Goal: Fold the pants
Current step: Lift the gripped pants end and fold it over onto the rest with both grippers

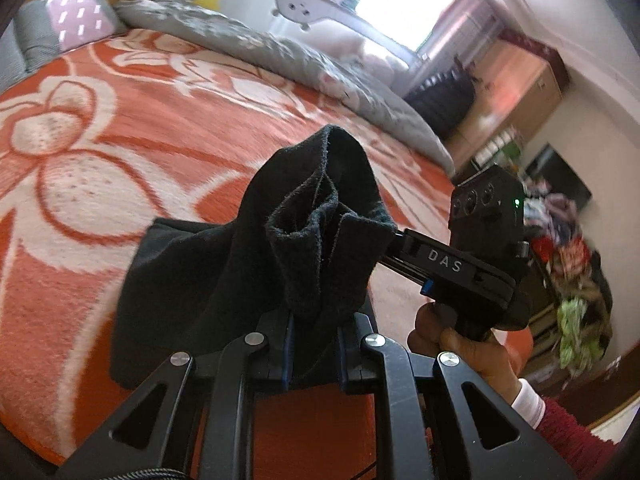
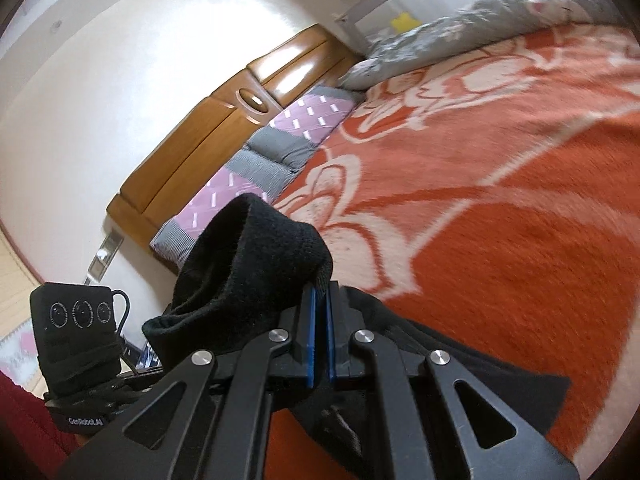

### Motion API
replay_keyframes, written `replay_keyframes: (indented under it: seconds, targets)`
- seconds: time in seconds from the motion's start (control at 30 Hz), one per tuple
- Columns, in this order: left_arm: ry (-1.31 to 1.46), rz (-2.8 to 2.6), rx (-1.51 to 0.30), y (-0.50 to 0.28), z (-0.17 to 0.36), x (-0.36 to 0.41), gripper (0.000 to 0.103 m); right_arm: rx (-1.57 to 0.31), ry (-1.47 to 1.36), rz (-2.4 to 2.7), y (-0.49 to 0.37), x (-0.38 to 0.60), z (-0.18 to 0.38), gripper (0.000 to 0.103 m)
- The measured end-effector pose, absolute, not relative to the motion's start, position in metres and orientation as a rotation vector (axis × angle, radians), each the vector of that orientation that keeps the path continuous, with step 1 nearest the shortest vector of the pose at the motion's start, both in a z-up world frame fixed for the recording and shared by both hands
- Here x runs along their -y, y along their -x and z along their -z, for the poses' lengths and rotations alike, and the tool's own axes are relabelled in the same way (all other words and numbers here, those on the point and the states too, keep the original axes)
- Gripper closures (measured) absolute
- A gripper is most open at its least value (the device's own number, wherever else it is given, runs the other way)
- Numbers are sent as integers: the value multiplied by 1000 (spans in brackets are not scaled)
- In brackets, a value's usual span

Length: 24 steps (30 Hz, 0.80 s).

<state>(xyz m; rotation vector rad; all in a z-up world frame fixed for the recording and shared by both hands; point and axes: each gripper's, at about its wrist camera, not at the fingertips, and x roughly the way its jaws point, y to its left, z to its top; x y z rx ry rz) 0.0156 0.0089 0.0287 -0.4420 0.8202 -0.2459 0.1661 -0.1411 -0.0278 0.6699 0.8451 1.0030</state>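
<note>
The black pants (image 1: 248, 248) hang bunched between both grippers above an orange and white flowered blanket (image 1: 120, 128). My left gripper (image 1: 312, 320) is shut on a fold of the pants' black cloth. My right gripper (image 1: 390, 240) comes in from the right, shut on the same bunch, close to the left one. In the right wrist view, my right gripper (image 2: 319, 300) pinches the pants (image 2: 256, 268) between its blue pads, and the cloth drapes down to the blanket (image 2: 500, 240). The left gripper's body (image 2: 76, 332) shows at lower left, its fingertips hidden by cloth.
A grey quilt (image 1: 280, 52) lies along the bed's far side. Pink and grey pillows (image 2: 280, 140) lean on a wooden headboard (image 2: 224, 120). A bed rail (image 1: 296, 8) stands behind the quilt. A cluttered shelf with clothes (image 1: 568, 264) stands at the right.
</note>
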Motion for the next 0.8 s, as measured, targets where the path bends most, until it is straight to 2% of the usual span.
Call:
replay_keyframes:
  seconds: [0.33, 0.5, 0.73, 0.8]
  targets:
    - [327, 293, -907, -43, 10, 40, 87, -911, -724, -888, -167, 174, 78, 98]
    - [294, 315, -928, -51, 25, 52, 83, -948, -745, -839, -168, 180, 92, 96]
    - [302, 355, -964, -53, 37, 54, 64, -960, -710, -681, -156, 205, 90, 92]
    - [306, 365, -957, -50, 37, 55, 53, -946, -693, -639, -150, 213, 85, 79]
